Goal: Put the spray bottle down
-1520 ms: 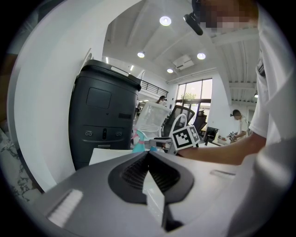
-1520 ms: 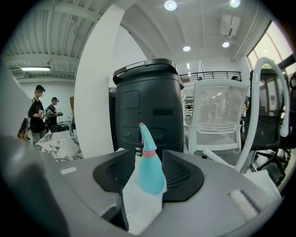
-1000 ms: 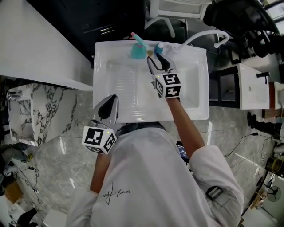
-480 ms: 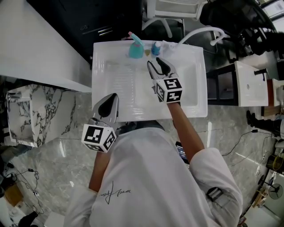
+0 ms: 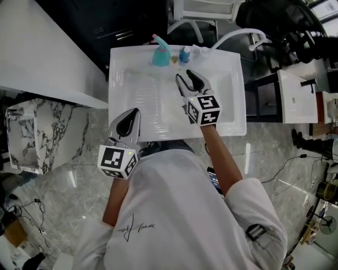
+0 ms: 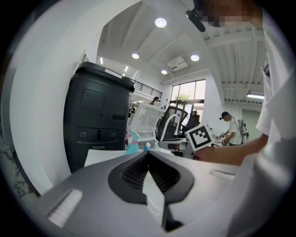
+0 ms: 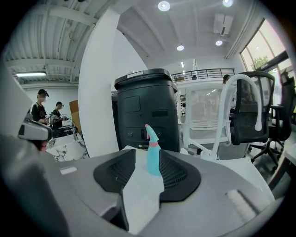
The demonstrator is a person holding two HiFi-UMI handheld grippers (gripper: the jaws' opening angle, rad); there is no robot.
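Spray bottle (image 5: 160,55) is seen standing upright at the far edge of the white worktop (image 5: 132,95), just beside a small blue bottle (image 5: 184,54). The right gripper (image 5: 186,79) is held over the worktop's middle, well short of it, jaws spread apart and gripping nothing. The left gripper (image 5: 133,114) is held at the near edge, jaws brought together, empty.

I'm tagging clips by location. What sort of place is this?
Probably an open-plan office or lab workspace, not a home. Office chairs stand behind the white table, spotlights dot a high ceiling, and other people work in the background.
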